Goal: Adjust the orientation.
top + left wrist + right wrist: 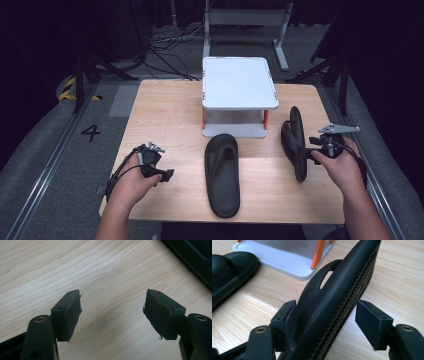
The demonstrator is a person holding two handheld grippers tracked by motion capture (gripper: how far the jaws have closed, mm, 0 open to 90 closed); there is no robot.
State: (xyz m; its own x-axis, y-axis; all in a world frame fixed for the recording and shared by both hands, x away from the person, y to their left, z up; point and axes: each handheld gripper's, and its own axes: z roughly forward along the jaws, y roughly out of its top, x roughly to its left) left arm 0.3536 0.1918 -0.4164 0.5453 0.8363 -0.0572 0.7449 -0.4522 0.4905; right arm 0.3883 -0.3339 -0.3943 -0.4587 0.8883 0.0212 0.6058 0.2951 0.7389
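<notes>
A black slipper (pixel 222 175) lies flat, strap up, in the middle of the wooden table (pixel 165 115). A second black slipper (pixel 295 142) stands on its edge at the right. My right gripper (pixel 312 150) straddles its near end: in the right gripper view the slipper (pixel 342 282) runs between the jaws of the gripper (pixel 325 308), one pad (pixel 289 315) against the upper side, the other pad (pixel 372 322) standing clear of the ribbed sole. My left gripper (pixel 162 175) hovers low at the front left, open (pixel 112 312) over bare wood.
A white two-tier stand (pixel 240 82) with orange posts sits at the back middle of the table; its base (pixel 284 257) is just beyond the upright slipper. The flat slipper's edge (pixel 192 260) lies to the right of the left gripper. Cables and metal frames stand on the floor behind.
</notes>
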